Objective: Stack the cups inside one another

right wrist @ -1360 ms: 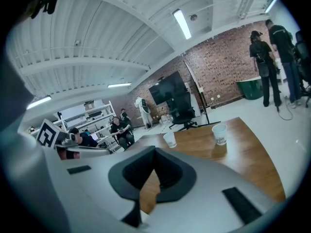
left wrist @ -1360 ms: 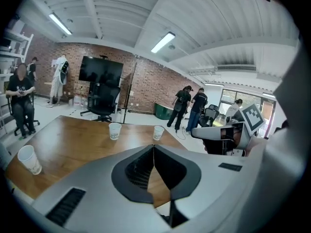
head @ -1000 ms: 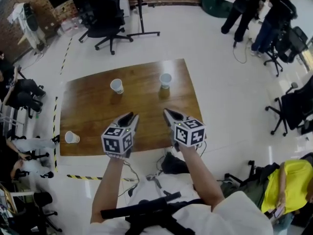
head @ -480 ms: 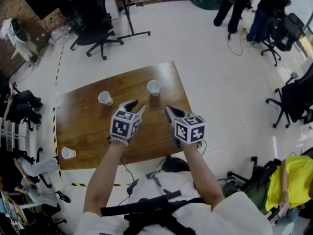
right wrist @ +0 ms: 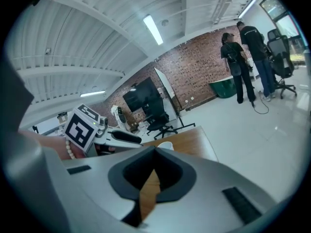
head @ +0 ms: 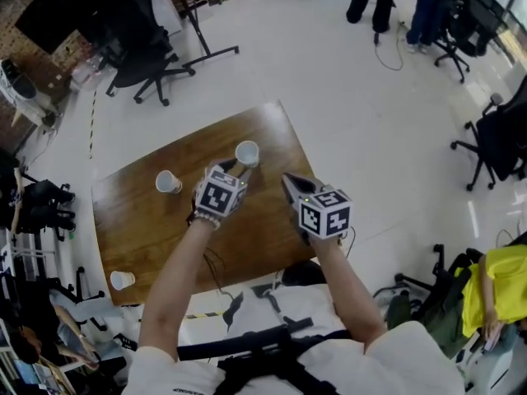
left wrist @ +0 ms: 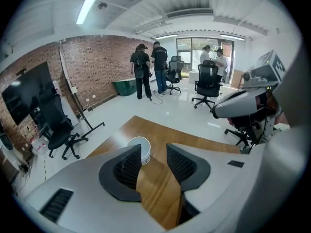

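Wooden table [head: 140, 229]: second cup [head: 167, 182] and third cup [head: 122, 280] sitting well apart — none nested.
Left gripper [left wrist: 153, 152]: we are aiming its jaws, just opening wide, at the upright cup [left wrist: 140, 149] just beyond.
Right gripper [right wrist: 155, 152]: we are holding it pressed together, empty.

1. A wooden table [head: 140, 229] stands on a glossy white floor [head: 354, 122], with yellow-and-black tape [head: 91, 115] marking the floor beside it.
2. Black office chairs dot the room: one [head: 136, 68] is near a brick wall [left wrist: 102, 64], another [head: 498, 142] at the right edge.
3. Two people in dark clothes [left wrist: 141, 69] stand by a green tub [left wrist: 125, 87].
4. A person in yellow [head: 494, 295] is at the lower right.
5. A black screen [left wrist: 22, 93] hangs on the brick; a tube light [left wrist: 89, 4] glows overhead.
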{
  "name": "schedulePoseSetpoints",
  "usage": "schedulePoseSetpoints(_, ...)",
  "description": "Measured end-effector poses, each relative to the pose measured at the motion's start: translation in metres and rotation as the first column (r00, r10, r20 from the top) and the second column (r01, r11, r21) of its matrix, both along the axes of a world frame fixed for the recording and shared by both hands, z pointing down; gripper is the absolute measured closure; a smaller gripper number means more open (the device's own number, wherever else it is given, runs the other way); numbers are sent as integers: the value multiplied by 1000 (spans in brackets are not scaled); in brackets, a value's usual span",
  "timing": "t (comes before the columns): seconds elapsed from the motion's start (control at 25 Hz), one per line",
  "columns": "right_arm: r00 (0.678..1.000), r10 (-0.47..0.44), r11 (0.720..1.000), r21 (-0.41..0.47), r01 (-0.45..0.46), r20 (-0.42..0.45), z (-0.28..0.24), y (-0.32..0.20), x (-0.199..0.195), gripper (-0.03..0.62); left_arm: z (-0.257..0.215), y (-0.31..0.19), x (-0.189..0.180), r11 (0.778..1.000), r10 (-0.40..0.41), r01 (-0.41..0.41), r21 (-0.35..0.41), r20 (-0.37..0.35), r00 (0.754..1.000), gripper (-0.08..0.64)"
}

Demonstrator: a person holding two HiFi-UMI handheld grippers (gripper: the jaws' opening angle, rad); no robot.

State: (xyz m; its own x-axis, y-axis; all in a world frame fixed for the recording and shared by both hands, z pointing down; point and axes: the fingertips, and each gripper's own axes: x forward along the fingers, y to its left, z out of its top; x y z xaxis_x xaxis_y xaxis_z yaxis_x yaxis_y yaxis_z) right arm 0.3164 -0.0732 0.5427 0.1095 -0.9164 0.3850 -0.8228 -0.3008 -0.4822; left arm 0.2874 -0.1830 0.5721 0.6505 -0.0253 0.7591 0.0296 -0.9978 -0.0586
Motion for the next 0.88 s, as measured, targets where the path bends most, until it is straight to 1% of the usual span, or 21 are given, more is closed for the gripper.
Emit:
schedulePoseSetpoints(0.08,1000,7,1000,2,-7,10,3,0,5,580,10,0,7,1000,25,-26,14,32,999,396)
schedulePoseSetpoints(0.2,1000,23,1000,-1,-23,20,7,-4,10,580,29,-4,8,998,57,-59,27,91,994,396)
schedulePoseSetpoints(0.4,999,27,1000,-11,-27,30,14,-11,20,580,46,-7,23,993,103,-109,43,124,987,396)
schedulePoseSetpoints(0.64,998,32,999,-13,-32,47,21,-21,37,580,73,-17,39,990,128,-139,40,202,971,397)
schedulePoseSetpoints(0.68,998,33,999,-15,-33,50,23,-21,39,580,78,-17,40,989,130,-141,37,212,969,408)
schedulePoseSetpoints(0.88,997,42,999,-21,-40,69,36,-18,43,580,91,-17,50,985,152,-167,46,232,961,410)
